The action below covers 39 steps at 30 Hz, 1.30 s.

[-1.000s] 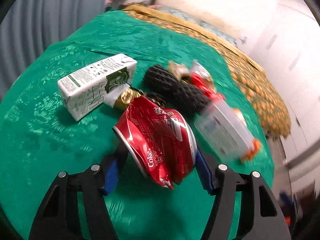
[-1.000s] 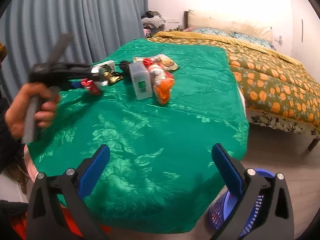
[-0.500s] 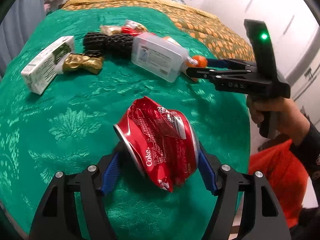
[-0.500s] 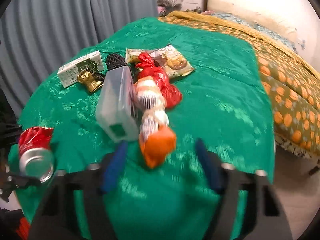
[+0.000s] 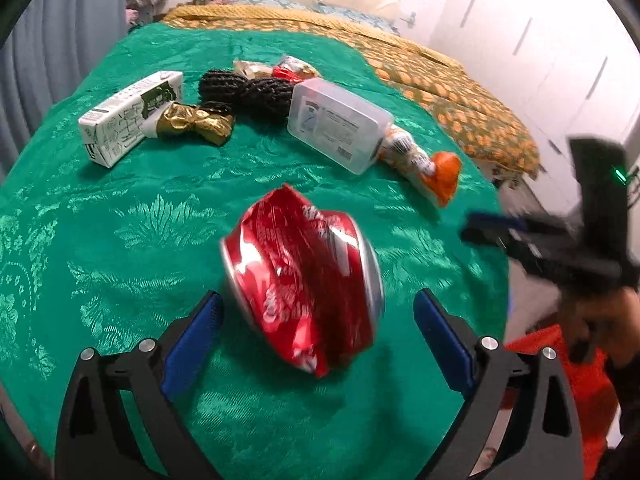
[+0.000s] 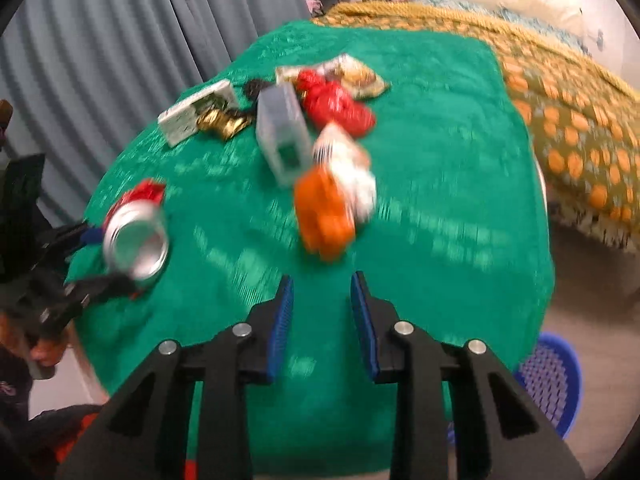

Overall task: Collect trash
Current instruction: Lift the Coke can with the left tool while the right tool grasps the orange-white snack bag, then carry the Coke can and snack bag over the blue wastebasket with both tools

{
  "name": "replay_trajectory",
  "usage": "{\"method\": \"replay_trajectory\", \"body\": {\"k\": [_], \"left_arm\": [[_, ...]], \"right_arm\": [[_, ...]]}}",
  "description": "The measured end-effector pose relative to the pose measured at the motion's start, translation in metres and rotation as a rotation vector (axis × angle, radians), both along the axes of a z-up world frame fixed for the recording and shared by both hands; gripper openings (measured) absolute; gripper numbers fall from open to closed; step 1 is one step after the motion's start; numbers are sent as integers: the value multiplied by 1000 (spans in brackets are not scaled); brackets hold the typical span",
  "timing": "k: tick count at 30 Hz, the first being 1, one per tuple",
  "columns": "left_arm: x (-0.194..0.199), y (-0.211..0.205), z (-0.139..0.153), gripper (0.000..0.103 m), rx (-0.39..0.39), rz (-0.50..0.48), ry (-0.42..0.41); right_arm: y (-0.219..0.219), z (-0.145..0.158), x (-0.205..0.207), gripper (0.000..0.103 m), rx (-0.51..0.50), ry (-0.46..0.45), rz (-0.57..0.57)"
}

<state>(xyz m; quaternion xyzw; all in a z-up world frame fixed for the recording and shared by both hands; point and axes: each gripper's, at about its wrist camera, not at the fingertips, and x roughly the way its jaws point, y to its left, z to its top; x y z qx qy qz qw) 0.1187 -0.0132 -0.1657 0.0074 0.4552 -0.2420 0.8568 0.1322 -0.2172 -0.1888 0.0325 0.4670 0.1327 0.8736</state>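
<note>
A crushed red Coke can (image 5: pixel 304 280) is between the spread fingers of my left gripper (image 5: pixel 316 336), blurred and touching neither pad; it also shows in the right wrist view (image 6: pixel 134 236). My left gripper is open. My right gripper (image 6: pixel 320 312) has its fingers close together with a narrow gap and nothing between them, just short of an orange-and-white wrapper (image 6: pixel 332 196). A clear plastic box (image 5: pixel 338 124), a white carton (image 5: pixel 128 118), a gold wrapper (image 5: pixel 196 122) and a black mesh bundle (image 5: pixel 248 90) lie on the green tablecloth (image 5: pixel 100 232).
A red wrapper (image 6: pixel 336 104) and a snack packet (image 6: pixel 356 76) lie at the far side of the pile. A blue basket (image 6: pixel 548 380) stands on the floor by the table's right edge. A bed with an orange-patterned cover (image 6: pixel 580 120) is behind. Grey curtains (image 6: pixel 100 40) hang on the left.
My left gripper has opened and the Coke can has come free of its pads. My right gripper has narrowed from wide open to nearly shut and pulled back from the orange wrapper.
</note>
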Motion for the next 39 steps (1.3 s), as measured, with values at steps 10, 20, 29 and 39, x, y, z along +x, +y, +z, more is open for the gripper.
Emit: {"method": "replay_trajectory", "body": {"k": [10, 20, 29, 39], "left_arm": [[19, 1, -4, 71, -4, 70, 11], [12, -3, 0, 53, 5, 36, -36], [-1, -22, 12, 48, -14, -21, -68], [-15, -97, 30, 47, -41, -156, -72]], "right_arm": [[-13, 26, 51, 78, 24, -19, -70], [-11, 6, 100, 42, 92, 91, -67], [-13, 35, 40, 42, 93, -14, -30], [-93, 40, -13, 42, 111, -49, -164]]}}
